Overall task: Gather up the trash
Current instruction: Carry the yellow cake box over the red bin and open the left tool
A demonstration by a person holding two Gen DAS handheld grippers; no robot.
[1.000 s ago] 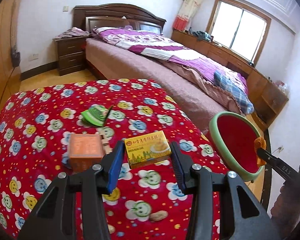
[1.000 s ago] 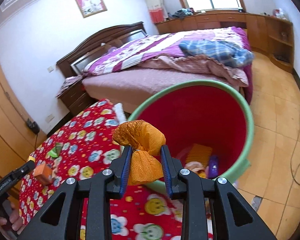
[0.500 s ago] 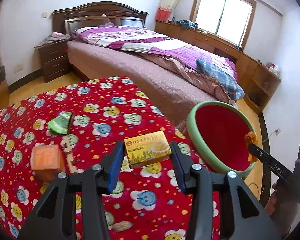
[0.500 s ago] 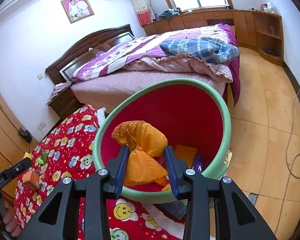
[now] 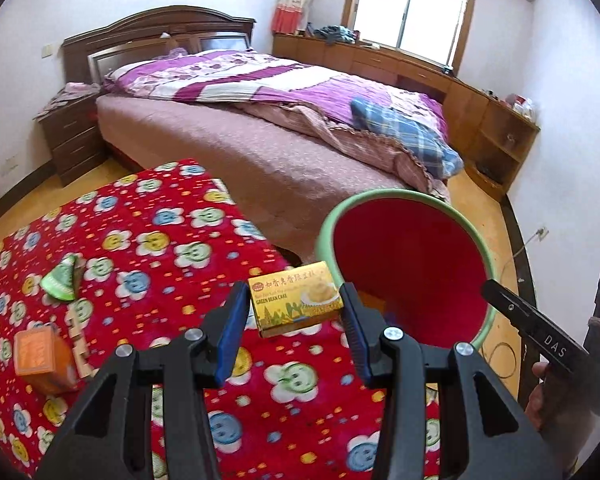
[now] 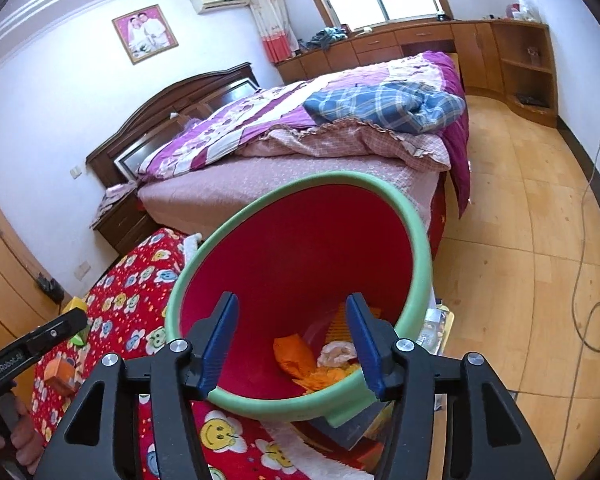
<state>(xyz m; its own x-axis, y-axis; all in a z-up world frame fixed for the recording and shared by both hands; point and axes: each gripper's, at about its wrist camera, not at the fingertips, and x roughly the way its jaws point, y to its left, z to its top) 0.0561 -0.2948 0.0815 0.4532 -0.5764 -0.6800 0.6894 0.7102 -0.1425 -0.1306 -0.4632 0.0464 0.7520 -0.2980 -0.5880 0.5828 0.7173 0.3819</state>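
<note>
We see the right claw (image 6: 292, 344), jaws just opening, empty over the bin (image 6: 416, 248); the left claw (image 5: 294, 316) grips the cake box (image 5: 296, 304); the orange box (image 5: 40, 354) lies on the tabletop (image 5: 148, 216).

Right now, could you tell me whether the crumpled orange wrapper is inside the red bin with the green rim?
Inside. The crumpled orange wrapper lies at the bottom of the red bin; the right gripper, jaws just opened, holds nothing.

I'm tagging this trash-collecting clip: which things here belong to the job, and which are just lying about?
Job:
- red bin
- orange wrapper, dropped inside it
- green bean cake box, in the left gripper
- right gripper, jaws just opened, nothing between them
- green wrapper
- orange box

Lying about:
- bed
- plaid blanket
- nightstand
</note>
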